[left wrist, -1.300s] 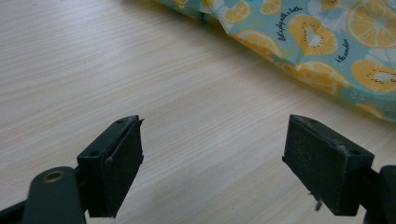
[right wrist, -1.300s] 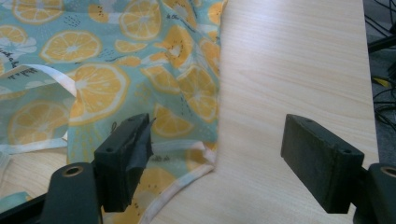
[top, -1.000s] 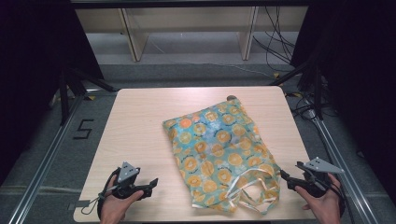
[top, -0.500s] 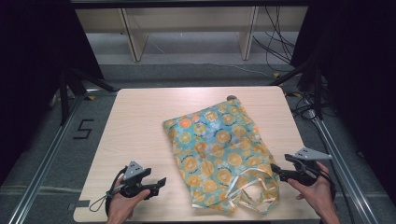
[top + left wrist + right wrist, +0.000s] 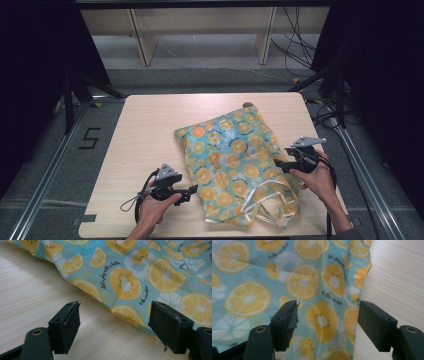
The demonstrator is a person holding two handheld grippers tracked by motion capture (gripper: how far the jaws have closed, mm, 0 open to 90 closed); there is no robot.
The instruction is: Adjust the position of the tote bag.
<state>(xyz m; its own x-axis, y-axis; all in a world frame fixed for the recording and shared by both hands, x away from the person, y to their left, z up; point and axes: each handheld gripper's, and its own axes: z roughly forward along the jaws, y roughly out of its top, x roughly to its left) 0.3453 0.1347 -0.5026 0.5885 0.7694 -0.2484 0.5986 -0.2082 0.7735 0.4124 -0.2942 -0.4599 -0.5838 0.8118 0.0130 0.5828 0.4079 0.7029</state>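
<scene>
Table: light wooden table (image 5: 150, 130) seen from above, with grey floor, metal rails and a pale shelf frame (image 5: 200, 30) beyond its far edge.
Bag: teal cloth bag (image 5: 230, 155) printed with orange and lemon slices, lying flat and slightly crumpled on the right half of the table, its long axis running from the far right toward the near centre.
Bag handles: pale looped handles (image 5: 277, 202) at the bag's near end, close to the table's near edge.
Print detail: cursive lettering between the fruit slices, readable in the left gripper view on the bag (image 5: 140, 272) and in the right gripper view on the bag (image 5: 287, 277).
Left gripper: left gripper (image 5: 187, 191) held low over the table just beside the bag's left edge, jaws spread and pointing toward the cloth; in its own view the left gripper (image 5: 115, 327) has bare wood under one jaw and the bag's edge under the other, and nothing sits between them.
Right gripper: right gripper (image 5: 280, 165) at the bag's right side, jaws spread wide; in its own view the right gripper (image 5: 327, 325) straddles the bag's edge, with cloth between the jaws and bare table under the right-hand jaw. Whether the jaws touch the cloth cannot be told.
Hands: left hand (image 5: 152, 207) and right hand (image 5: 315, 177) enter from the near edge, each wrapped around its gripper.
Cables: dark cable (image 5: 134, 205) trailing from the left gripper across the table.
</scene>
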